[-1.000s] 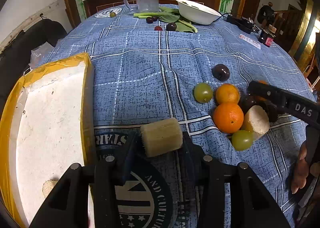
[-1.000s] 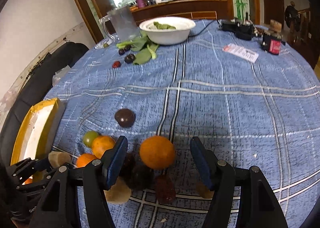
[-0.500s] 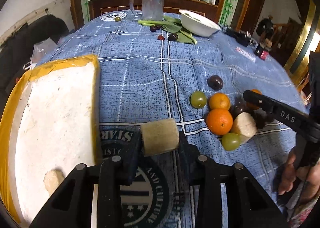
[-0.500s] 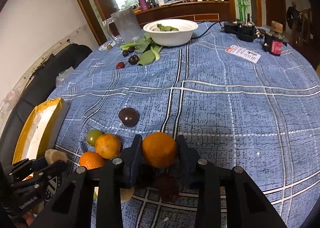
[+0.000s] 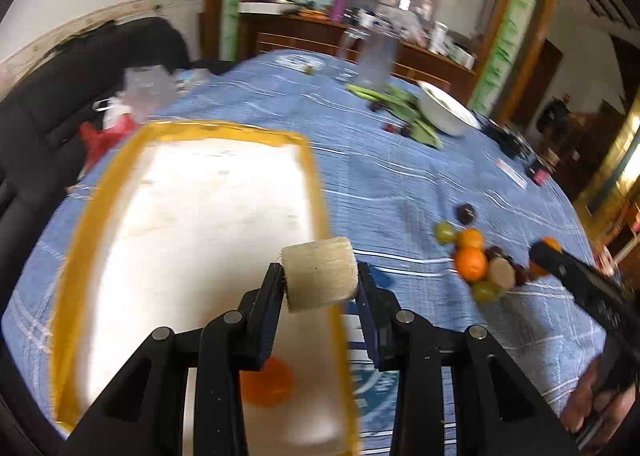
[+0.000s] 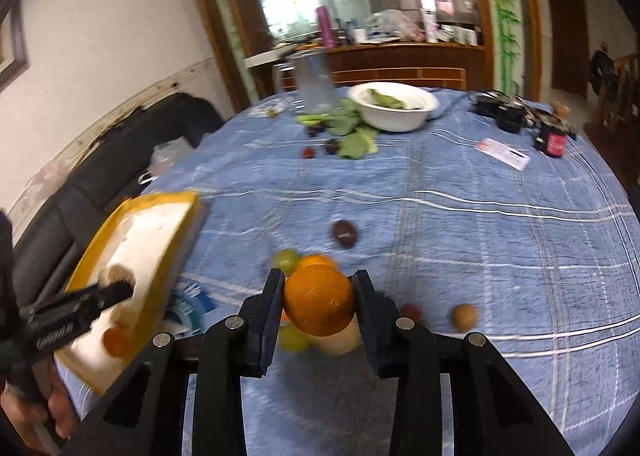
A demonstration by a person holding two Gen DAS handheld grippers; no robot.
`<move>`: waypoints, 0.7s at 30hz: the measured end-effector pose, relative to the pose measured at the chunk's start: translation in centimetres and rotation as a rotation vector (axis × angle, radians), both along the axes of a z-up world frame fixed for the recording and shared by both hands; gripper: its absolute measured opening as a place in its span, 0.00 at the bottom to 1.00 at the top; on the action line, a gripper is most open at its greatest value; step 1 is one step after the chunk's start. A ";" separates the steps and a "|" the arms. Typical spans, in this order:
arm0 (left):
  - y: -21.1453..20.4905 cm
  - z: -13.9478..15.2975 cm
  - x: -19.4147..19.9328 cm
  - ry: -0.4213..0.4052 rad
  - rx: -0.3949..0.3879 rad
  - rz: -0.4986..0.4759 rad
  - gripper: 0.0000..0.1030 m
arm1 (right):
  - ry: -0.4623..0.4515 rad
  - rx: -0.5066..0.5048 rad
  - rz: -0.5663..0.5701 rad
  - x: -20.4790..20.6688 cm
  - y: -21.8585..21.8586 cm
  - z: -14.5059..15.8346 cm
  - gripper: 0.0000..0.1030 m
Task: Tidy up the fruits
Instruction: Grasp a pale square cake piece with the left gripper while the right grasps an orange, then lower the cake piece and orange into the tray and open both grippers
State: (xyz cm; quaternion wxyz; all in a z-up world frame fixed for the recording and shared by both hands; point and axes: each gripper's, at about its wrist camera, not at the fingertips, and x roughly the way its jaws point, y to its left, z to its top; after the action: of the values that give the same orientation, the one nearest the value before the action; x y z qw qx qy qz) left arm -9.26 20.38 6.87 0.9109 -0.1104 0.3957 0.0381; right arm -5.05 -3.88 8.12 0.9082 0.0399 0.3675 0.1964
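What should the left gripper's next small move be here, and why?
Probably carry on over the yellow-rimmed tray and lower. The left gripper is shut on the pale cylinder piece, held above the tray's right rim, where an orange already lies; the pile of fruit is on the cloth.

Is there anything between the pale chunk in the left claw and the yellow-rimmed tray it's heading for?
Nothing visible. The left claw holds the pale chunk above the tray's near rim. The white tray floor beyond is bare; the one orange in it lies nearer the camera, under the claw.
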 end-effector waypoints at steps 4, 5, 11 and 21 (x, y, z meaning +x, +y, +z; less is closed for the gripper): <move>3.1 -0.1 -1.2 -0.006 0.032 0.087 0.34 | 0.006 -0.001 0.093 -1.4 4.0 0.2 0.37; 3.7 -0.1 -1.4 -0.005 0.041 0.104 0.34 | 0.009 -0.002 0.115 -1.6 5.0 0.2 0.37; 7.7 -1.0 -2.4 0.014 0.008 0.181 0.34 | 0.033 -0.012 0.248 -2.3 11.6 -0.1 0.37; 9.9 -2.6 -2.2 0.040 0.007 0.223 0.34 | 0.042 -0.129 0.371 -1.9 19.9 -2.7 0.38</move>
State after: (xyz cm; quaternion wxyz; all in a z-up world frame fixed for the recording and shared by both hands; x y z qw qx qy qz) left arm -11.45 30.29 4.26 0.8933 -0.1498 0.3989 0.1430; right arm -6.93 16.06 5.44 0.8494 -0.0827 0.3991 0.3353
